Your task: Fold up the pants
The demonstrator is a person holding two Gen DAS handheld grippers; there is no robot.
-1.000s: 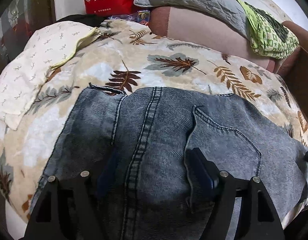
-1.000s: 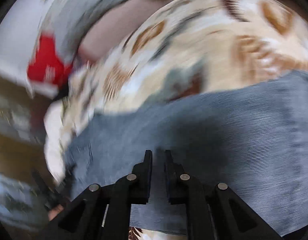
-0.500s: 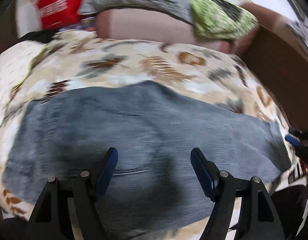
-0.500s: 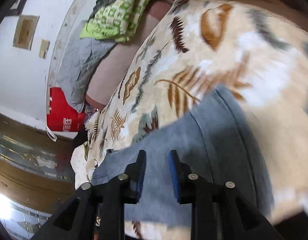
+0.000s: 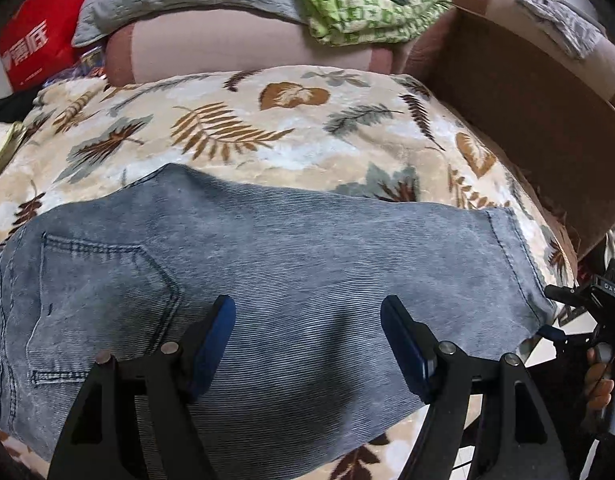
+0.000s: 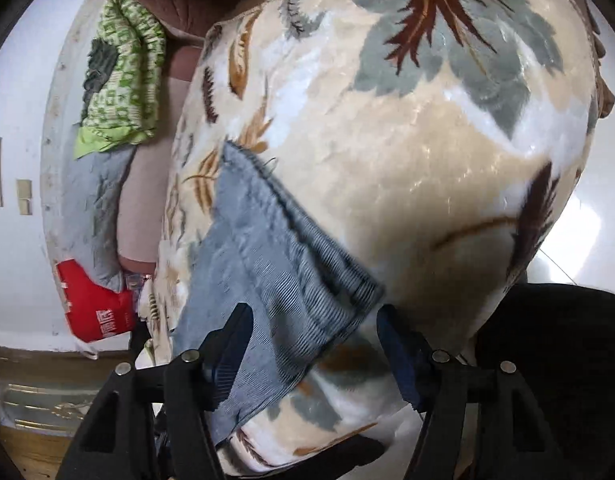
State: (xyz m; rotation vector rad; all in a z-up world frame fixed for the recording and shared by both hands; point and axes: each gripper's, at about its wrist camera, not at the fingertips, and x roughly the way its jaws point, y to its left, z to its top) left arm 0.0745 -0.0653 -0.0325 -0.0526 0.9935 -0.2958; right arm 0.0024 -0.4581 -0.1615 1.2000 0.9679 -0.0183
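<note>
Faded blue-grey denim pants (image 5: 291,264), folded lengthwise on leaf-print fleece blanket (image 5: 307,136); left tongs (image 5: 307,344) apart above them, right tongs (image 6: 313,350) opening over the hem corner; next fold best kept edge-aligned.

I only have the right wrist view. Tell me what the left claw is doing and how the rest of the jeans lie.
Observer: The left claw is open above the middle of the jeans, nothing pinched between its pads.
Operator: Report which end of the jeans is on its left.
Observer: The back pocket end; the hemmed end lies to its right, near your right claw.
Operator: Say what lies beyond the leaf-print blanket.
Observer: Past the leaf-print blanket, a brown cardboard box stands at the right edge, which your view misses.
</note>
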